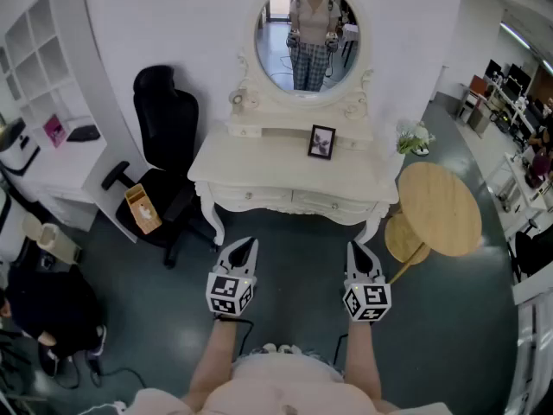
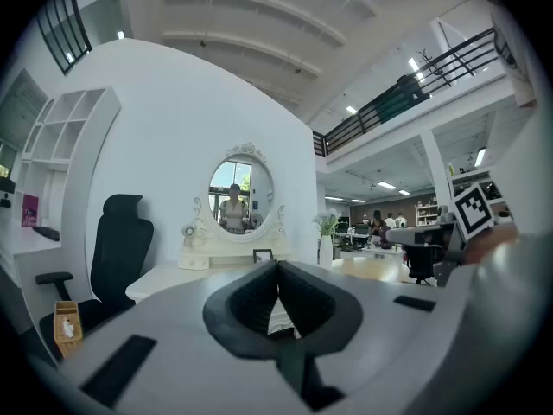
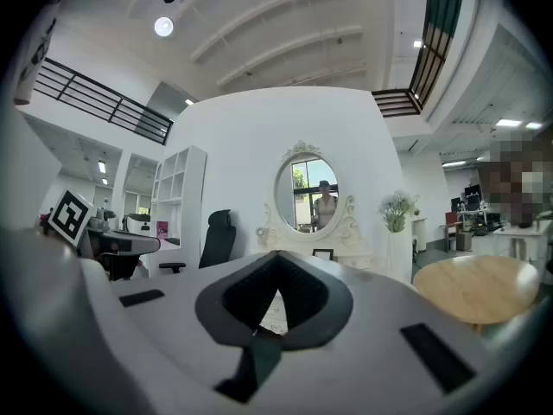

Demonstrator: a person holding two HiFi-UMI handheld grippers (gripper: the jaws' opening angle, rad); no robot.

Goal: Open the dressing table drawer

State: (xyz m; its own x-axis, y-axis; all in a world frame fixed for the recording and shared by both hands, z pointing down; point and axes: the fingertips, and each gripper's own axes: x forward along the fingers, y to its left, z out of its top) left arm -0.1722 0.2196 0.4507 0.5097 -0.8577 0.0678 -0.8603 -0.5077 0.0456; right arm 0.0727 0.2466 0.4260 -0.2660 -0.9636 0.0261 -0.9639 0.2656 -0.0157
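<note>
A white dressing table (image 1: 259, 158) with an oval mirror (image 1: 307, 35) stands against the wall ahead. Two shut drawers run along its front, the left drawer (image 1: 251, 197) and the right drawer (image 1: 333, 204). My left gripper (image 1: 244, 246) and right gripper (image 1: 359, 251) are held side by side, level, a short way in front of the table and touching nothing. Both are shut with tips together and nothing between them. The table (image 2: 173, 275) also shows beyond the left gripper (image 2: 277, 264), and the mirror (image 3: 312, 193) beyond the right gripper (image 3: 276, 255).
A black office chair (image 1: 164, 154) with a small box on its seat stands left of the table. A round wooden side table (image 1: 441, 210) sits to the right, with a flower vase (image 1: 415, 138). A small picture frame (image 1: 321, 142) rests on the tabletop. White shelving (image 1: 43, 50) lines the left.
</note>
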